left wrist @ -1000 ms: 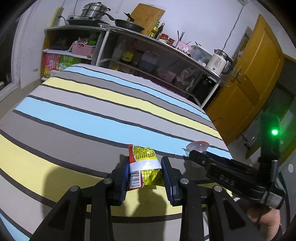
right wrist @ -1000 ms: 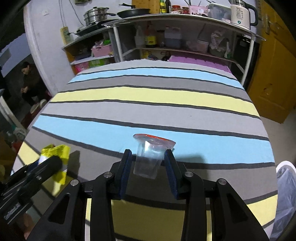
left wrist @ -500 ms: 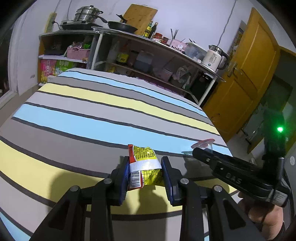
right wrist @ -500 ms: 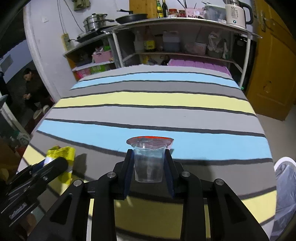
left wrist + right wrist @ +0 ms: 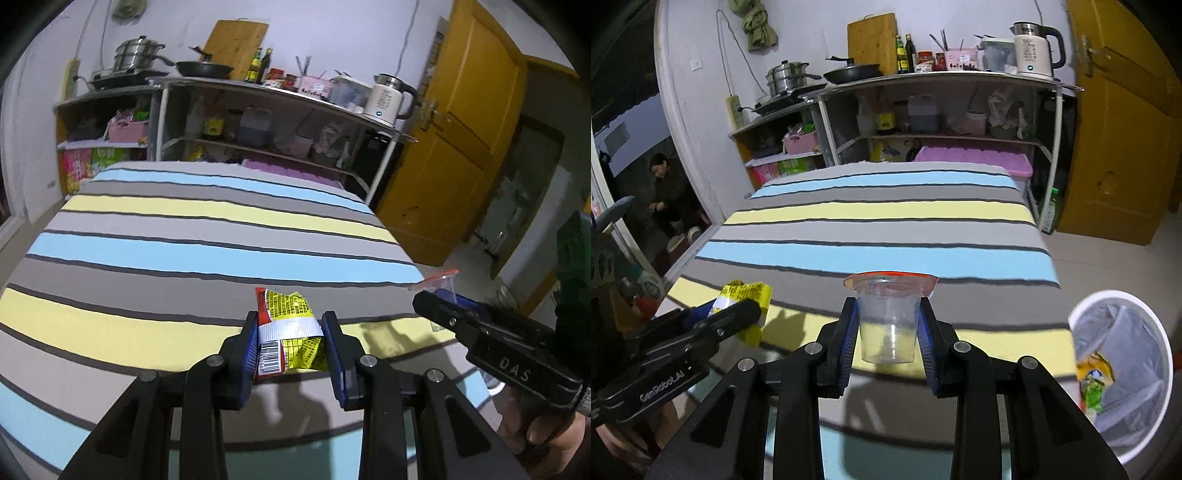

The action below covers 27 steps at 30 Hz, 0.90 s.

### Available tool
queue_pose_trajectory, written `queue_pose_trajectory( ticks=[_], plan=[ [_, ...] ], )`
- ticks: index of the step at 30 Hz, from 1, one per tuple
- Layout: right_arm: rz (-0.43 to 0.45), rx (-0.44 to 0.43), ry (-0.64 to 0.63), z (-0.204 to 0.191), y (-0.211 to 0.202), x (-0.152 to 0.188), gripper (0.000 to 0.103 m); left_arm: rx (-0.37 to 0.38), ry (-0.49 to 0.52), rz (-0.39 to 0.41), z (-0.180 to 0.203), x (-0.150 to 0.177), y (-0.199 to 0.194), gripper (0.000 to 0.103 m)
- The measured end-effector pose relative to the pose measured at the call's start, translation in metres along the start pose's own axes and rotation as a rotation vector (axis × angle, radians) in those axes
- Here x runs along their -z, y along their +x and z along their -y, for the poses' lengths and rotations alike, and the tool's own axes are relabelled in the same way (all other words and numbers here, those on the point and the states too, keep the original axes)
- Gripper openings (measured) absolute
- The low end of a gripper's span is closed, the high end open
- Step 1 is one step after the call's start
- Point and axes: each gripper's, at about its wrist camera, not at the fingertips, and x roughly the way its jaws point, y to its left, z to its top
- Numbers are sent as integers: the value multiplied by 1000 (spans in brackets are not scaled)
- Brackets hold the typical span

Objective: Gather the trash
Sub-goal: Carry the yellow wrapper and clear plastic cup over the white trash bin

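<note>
My left gripper (image 5: 290,345) is shut on a yellow and red snack wrapper (image 5: 288,326) and holds it above the striped table (image 5: 184,236). My right gripper (image 5: 888,332) is shut on a clear plastic cup (image 5: 888,321) with a peeled red lid, held upright above the table's near edge. The wrapper also shows in the right wrist view (image 5: 746,299), at the left. The right gripper with the cup's lid (image 5: 437,277) shows at the right of the left wrist view. A white trash bin (image 5: 1123,373) with a liner stands on the floor at the right, with some wrappers in it.
Shelves (image 5: 923,110) with pots, bottles and a kettle (image 5: 1034,50) stand behind the table. A yellow door (image 5: 1119,122) is at the right. A person (image 5: 668,188) crouches in the doorway at the left.
Both grippers have lifted and drawn back from the table with their loads. The trash bin has come into the right wrist view.
</note>
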Motion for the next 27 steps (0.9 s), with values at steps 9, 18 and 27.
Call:
queue_pose_trajectory(
  ticks=[9, 18, 27],
  plan=[
    [42, 11, 0, 10, -43, 21, 32, 31, 68, 16, 48, 13, -23, 34],
    [83, 32, 18, 29, -73, 35, 32, 51, 125, 38, 81, 18, -37, 34],
    [109, 66, 67, 63, -92, 43, 32, 108, 189, 25, 124, 19, -29, 34]
  ],
)
